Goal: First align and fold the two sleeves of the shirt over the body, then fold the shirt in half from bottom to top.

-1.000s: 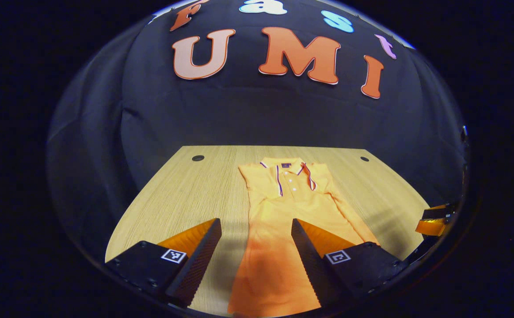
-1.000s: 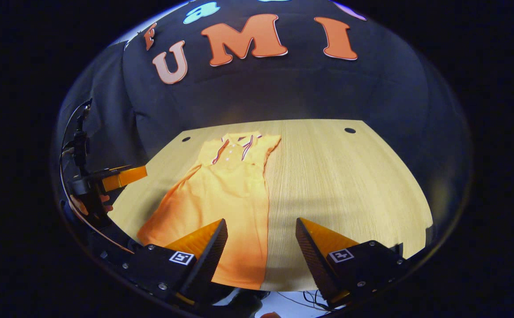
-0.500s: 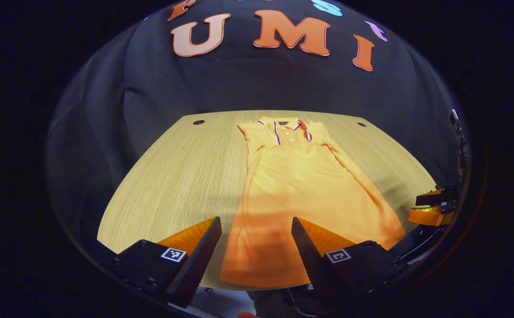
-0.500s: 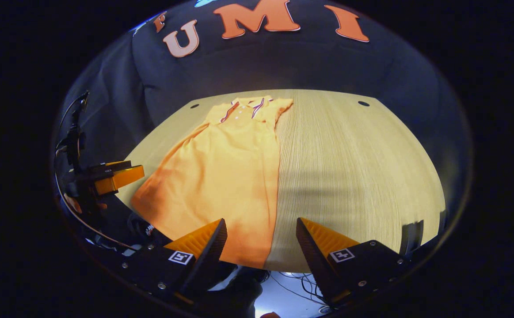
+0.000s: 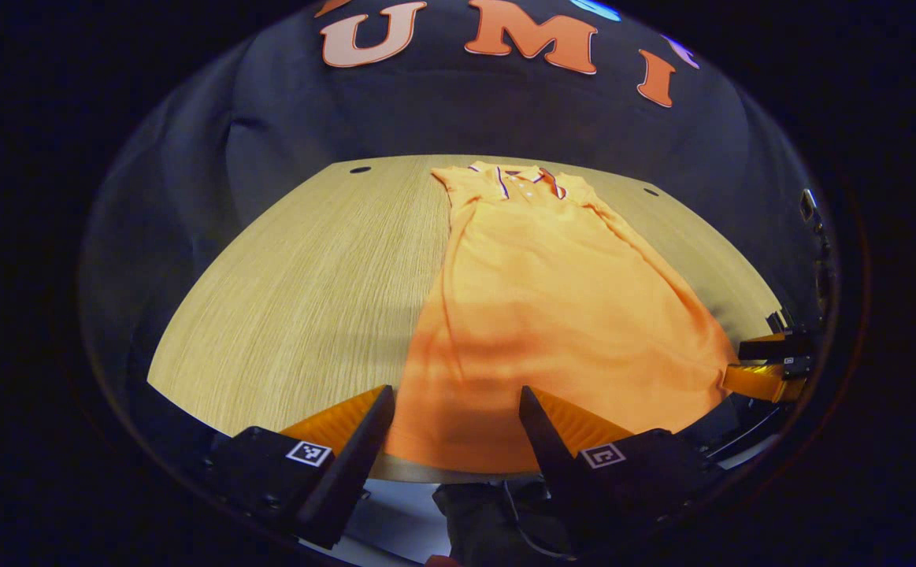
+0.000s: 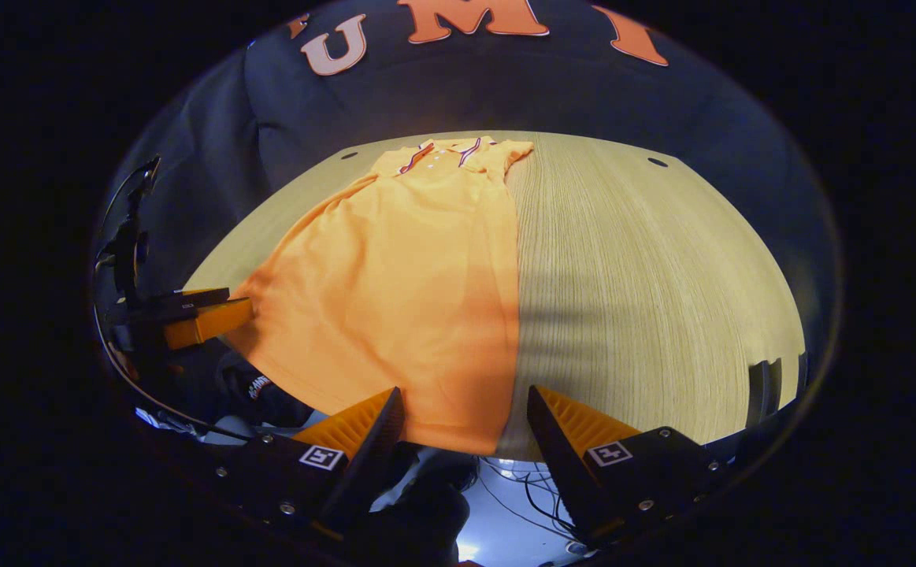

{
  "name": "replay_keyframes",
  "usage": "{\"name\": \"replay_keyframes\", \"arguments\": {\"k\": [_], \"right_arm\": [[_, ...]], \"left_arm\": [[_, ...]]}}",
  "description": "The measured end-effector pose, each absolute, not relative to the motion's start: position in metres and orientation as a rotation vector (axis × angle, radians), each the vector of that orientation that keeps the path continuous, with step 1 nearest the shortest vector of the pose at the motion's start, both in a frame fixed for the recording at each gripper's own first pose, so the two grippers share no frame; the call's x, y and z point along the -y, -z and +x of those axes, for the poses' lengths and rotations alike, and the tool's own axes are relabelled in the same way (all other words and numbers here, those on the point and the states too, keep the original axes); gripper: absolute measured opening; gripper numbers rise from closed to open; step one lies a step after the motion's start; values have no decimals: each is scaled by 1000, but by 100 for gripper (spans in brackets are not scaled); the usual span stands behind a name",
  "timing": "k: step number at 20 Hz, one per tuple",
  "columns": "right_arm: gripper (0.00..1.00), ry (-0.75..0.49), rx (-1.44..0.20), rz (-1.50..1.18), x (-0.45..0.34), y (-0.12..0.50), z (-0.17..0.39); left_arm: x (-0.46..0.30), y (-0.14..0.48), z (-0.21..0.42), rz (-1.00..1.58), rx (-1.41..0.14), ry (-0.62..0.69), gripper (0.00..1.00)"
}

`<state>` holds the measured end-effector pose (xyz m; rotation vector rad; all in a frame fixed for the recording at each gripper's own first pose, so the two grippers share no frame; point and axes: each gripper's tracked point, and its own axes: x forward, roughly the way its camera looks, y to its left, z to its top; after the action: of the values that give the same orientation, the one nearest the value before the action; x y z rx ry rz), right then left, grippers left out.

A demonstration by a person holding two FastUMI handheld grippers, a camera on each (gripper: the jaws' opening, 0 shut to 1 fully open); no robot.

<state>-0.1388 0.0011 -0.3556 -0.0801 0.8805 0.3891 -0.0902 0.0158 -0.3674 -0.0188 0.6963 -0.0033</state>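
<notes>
Shirt (image 5: 552, 307) lies flat mid-frame on the table (image 5: 292, 291), hem at bottom. Looks soft and floppy, so we'd pinch the hem corners. Left gripper (image 5: 454, 429) and right gripper (image 6: 464, 429) both gape, empty.

An orange polo shirt (image 5: 552, 307) lies flat and face up on the pale wood-grain surface (image 5: 300, 276), collar toward the far edge and hem at the near edge. Its collar (image 5: 524, 177) is trimmed with dark and white stripes, and small white buttons run down the short placket. Both sleeves are folded in over the body, so the garment reads as a long shape, narrow at the shoulders and widening toward the hem. The fabric is mostly smooth, with faint ripples and a shadow band across the lower part. In the right gripper view the shirt (image 6: 402, 291) covers the left half of the surface (image 6: 647, 283).
</notes>
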Motion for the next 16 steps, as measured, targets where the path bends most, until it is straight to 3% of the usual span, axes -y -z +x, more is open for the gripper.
{"name": "replay_keyframes", "arguments": {"k": [6,8,9,10,11,13,14,16], "right_arm": [[91,-338,-758,-99,-15,360,-126],[76,-317,-797,-94,-17,360,-123],[67,-297,-822,-87,-16,361,-123],[63,-271,-830,-77,-14,362,-118],[43,-257,-840,-62,-15,361,-117],[22,-233,-866,-30,-17,362,-116],[22,-234,-886,-20,-19,362,-116],[22,-237,-929,3,-21,364,-116]], "left_arm": [[-7,369,-77,-13,-612,12,99],[-2,369,-70,-15,-600,17,94],[1,370,-67,-24,-598,17,79],[4,371,-67,-23,-610,14,74],[5,369,-66,-14,-622,12,60],[6,370,-64,-27,-667,13,59],[10,370,-63,-48,-676,30,59],[10,371,-59,-44,-703,20,10]]}}
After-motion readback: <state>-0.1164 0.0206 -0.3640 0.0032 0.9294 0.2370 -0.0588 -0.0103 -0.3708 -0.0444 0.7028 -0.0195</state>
